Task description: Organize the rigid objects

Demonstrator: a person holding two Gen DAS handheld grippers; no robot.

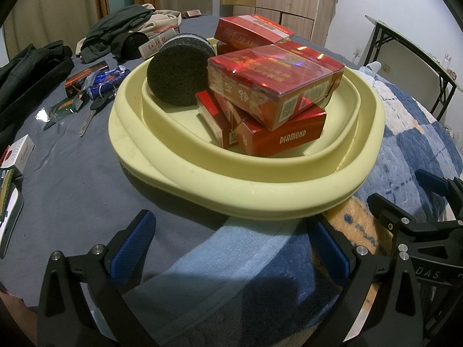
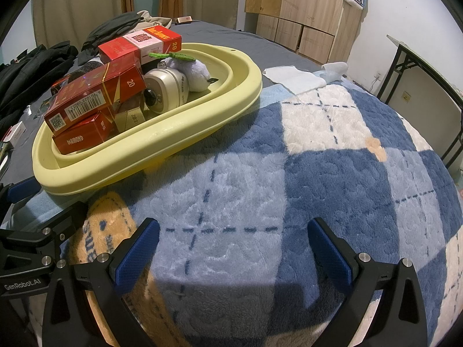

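Nearest, the left gripper (image 1: 228, 243) and right gripper (image 2: 233, 245) both hang spread and empty just short of the yellow basin (image 1: 185, 173), inside which red cigarette boxes (image 1: 275, 86) pile beside a black round sponge (image 1: 176, 78).

A pale yellow basin (image 1: 162, 170) holds glossy red boxes (image 1: 272, 86) with gold lettering and a black speckled disc (image 1: 176, 78) at ten o'clock; the blanket (image 2: 332, 179) is blue-and-white check with dashed navy lines; gripper pads (image 2: 136, 260) are blue.
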